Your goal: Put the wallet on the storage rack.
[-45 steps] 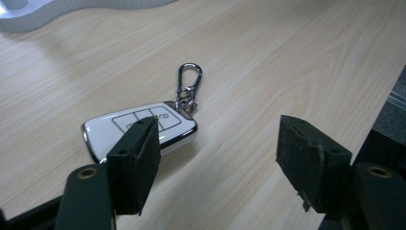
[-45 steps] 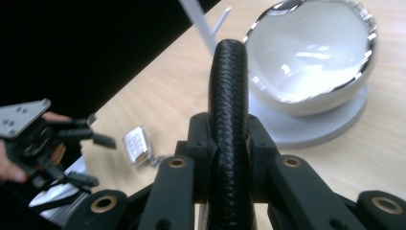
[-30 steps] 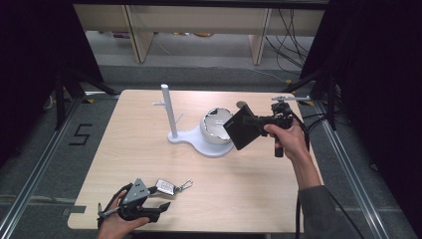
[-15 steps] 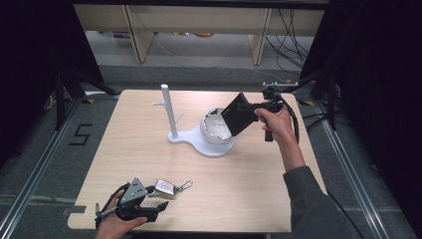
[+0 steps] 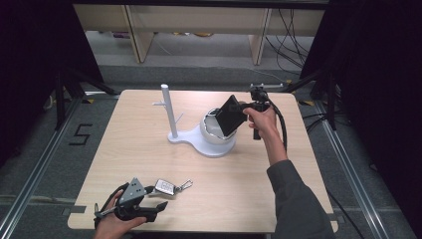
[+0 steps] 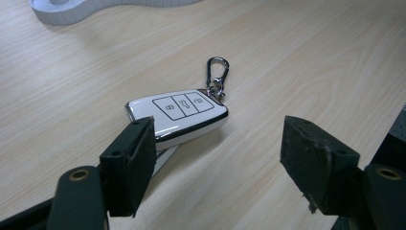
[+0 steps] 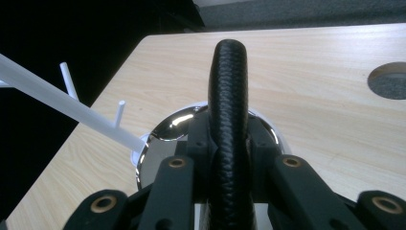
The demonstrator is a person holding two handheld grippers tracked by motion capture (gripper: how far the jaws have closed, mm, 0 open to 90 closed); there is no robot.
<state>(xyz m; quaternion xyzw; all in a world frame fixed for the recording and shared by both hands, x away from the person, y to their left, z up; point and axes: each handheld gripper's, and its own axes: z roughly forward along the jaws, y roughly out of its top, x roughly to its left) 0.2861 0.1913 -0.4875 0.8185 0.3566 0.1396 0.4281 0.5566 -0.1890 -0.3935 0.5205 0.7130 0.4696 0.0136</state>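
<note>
Wooden bench (image 5: 278, 194) carries a white stand (image 5: 199, 137) with an upright post and a shiny bowl (image 5: 211, 130) on its base. Right gripper (image 5: 238, 113), over the bowl, has its fingers clamped tight on a black wallet (image 5: 230, 115), edge up above the stand's bowl. Left gripper (image 5: 149, 209) sits well in front of the stand, fingers (image 6: 131, 165) spread wide, gripping nothing; key fob (image 6: 184, 112) lies flat on the bench just ahead of them.
</note>
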